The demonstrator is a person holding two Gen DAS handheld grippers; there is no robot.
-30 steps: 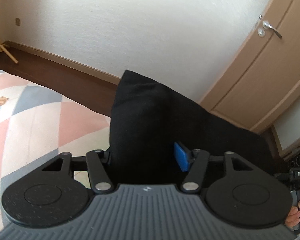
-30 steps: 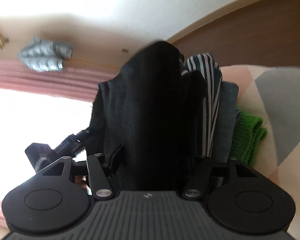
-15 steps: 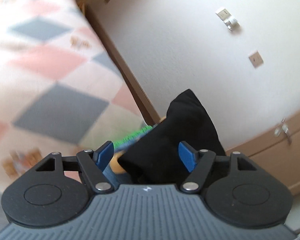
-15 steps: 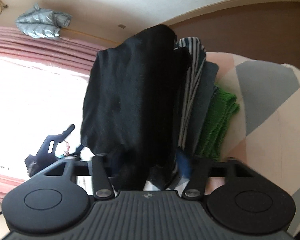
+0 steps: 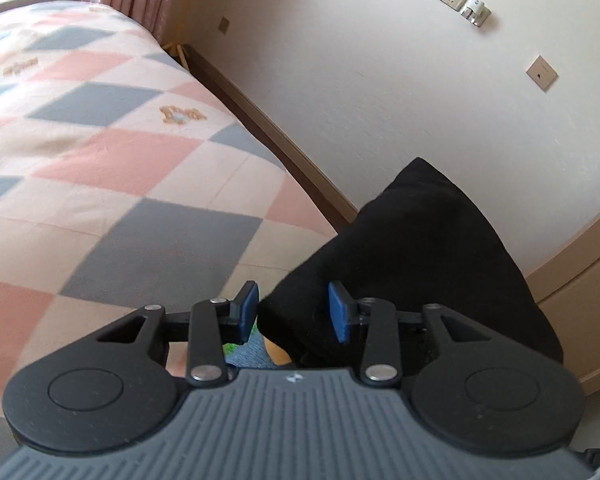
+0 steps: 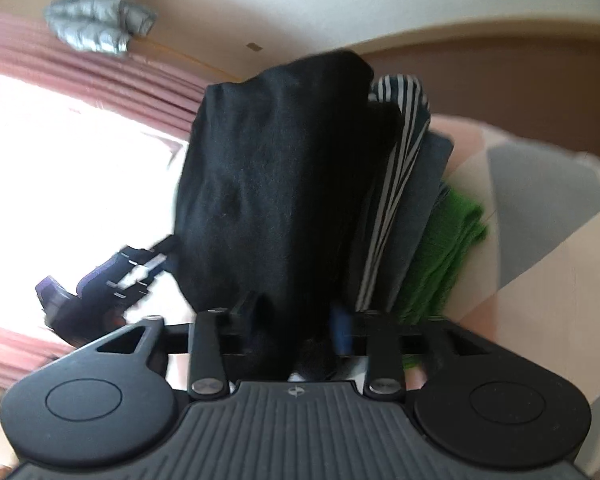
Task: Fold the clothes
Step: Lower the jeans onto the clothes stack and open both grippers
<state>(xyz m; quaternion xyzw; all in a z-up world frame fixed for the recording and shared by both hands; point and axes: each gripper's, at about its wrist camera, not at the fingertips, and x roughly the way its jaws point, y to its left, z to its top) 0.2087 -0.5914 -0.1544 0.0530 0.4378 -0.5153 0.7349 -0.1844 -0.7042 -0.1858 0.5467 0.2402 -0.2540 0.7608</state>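
Right now my left claw (image 5: 292,312) stands with its blue pads (image 5: 247,307) apart, gripping nothing. A black garment (image 5: 420,256) lies folded just ahead of it; the garment's near edge sits between the pads, closer to the right-hand one, and I cannot tell whether it touches that pad. Below the pads I glimpse a scrap of blue cloth and a sliver of green. Off to the left stretches the bed (image 5: 100,152), covered in a quilt of pink, grey and cream diamonds. Behind the garment runs a white wall (image 5: 380,60) with a brown skirting board, and a wooden door (image 5: 580,280) shows at the right edge.

My right claw (image 6: 294,320) looks along the side of the pile. The black garment (image 6: 280,184) lies on top, and its near end falls between my fingers, hiding most of them. That view is blurred, so I cannot tell whether this claw grips the cloth or merely straddles it. Under the black garment lie a striped piece (image 6: 400,152), a grey one (image 6: 424,192) and a green knit (image 6: 448,240), stacked edge to edge on the bed (image 6: 540,208). To the left of the pile I see my left claw (image 6: 100,280), dark against a bright window with a pink curtain (image 6: 80,68). A silver padded jacket (image 6: 96,28) hangs by the wall.
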